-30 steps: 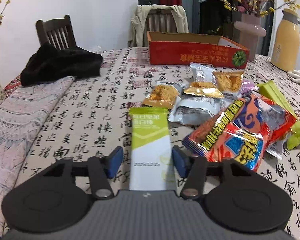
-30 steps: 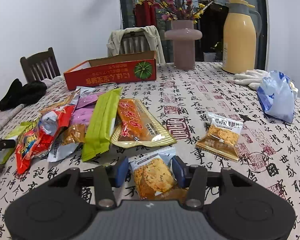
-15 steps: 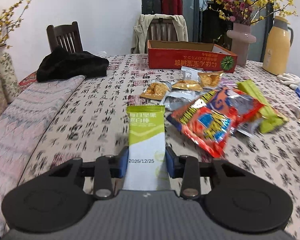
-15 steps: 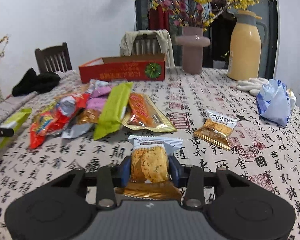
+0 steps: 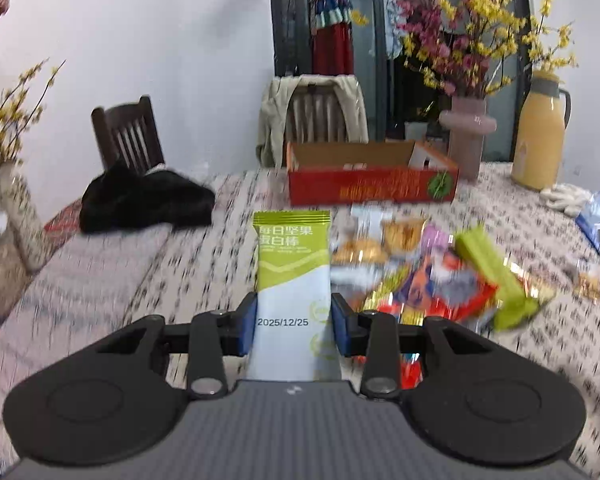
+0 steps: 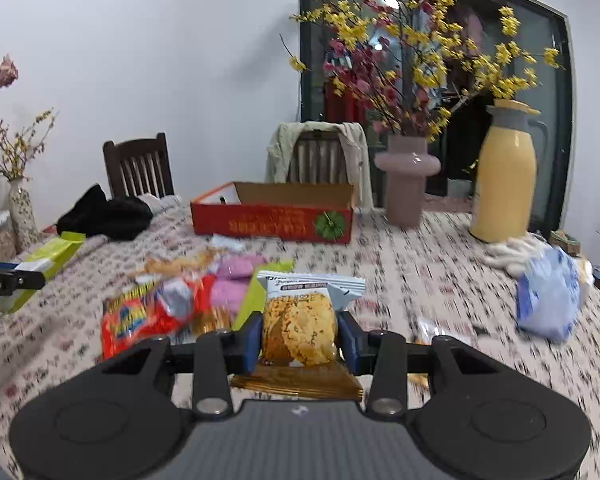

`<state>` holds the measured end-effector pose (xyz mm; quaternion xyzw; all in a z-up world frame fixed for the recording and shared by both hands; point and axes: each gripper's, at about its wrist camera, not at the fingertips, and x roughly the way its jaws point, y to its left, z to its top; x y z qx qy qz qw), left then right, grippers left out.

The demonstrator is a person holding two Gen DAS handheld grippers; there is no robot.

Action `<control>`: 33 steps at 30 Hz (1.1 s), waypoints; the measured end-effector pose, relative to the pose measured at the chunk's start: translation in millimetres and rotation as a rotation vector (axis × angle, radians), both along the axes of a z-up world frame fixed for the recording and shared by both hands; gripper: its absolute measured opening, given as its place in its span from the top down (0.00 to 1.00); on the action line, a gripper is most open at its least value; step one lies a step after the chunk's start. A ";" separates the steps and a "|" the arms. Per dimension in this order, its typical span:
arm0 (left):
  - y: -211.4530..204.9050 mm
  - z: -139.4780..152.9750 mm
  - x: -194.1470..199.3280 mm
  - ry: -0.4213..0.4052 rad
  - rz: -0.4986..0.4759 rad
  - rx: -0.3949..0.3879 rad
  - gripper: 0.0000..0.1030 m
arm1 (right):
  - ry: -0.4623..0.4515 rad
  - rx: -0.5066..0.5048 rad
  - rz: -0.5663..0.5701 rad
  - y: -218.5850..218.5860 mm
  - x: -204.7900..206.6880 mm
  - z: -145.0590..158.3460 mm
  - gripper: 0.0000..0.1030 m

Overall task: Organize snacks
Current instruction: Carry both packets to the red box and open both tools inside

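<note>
A: Progress? The table [image 5: 100, 280], under a cloth printed with black characters, holds an open red cardboard box [image 6: 274, 222] at its far side; whether anything lies in it cannot be told. A loose pile of snacks [image 6: 188, 300] remains between box and grippers, so most sorting appears undone.

B: And the grippers? The left gripper [image 5: 294, 322], jaws having just closed, clamps a flat green-and-white bar packet [image 5: 294, 276] clear of the cloth. The right gripper [image 6: 300, 338], likewise just closed, pinches a puffy clear packet [image 6: 300, 320] showing a crumbly golden biscuit. Wrappers look glossy and crinkled.
</note>
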<state>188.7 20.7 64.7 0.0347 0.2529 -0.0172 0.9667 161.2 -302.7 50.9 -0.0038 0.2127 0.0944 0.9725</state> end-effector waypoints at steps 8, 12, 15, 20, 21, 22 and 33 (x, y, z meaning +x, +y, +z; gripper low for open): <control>-15.0 22.3 64.4 -0.022 -0.019 -0.004 0.62 | -0.058 -0.043 0.023 8.1 61.0 28.6 0.62; -14.9 32.1 103.4 -0.017 -0.028 -0.016 0.62 | -0.059 -0.043 0.026 7.7 103.3 39.3 0.62; -15.3 41.4 134.3 -0.021 -0.035 -0.017 0.62 | -0.051 -0.026 0.026 2.4 137.7 45.0 0.62; -18.3 49.9 194.4 -0.012 -0.045 -0.013 0.62 | -0.026 -0.008 0.019 -4.7 205.2 51.4 0.62; -18.6 50.6 206.4 -0.009 -0.042 -0.014 0.62 | -0.017 0.000 0.018 -6.1 218.5 52.1 0.62; -19.4 51.1 217.4 -0.008 -0.046 -0.013 0.62 | -0.008 0.005 0.019 -7.7 233.7 53.0 0.62; -27.3 44.6 356.2 0.020 0.003 -0.012 0.62 | 0.022 0.002 0.012 7.0 373.2 44.1 0.62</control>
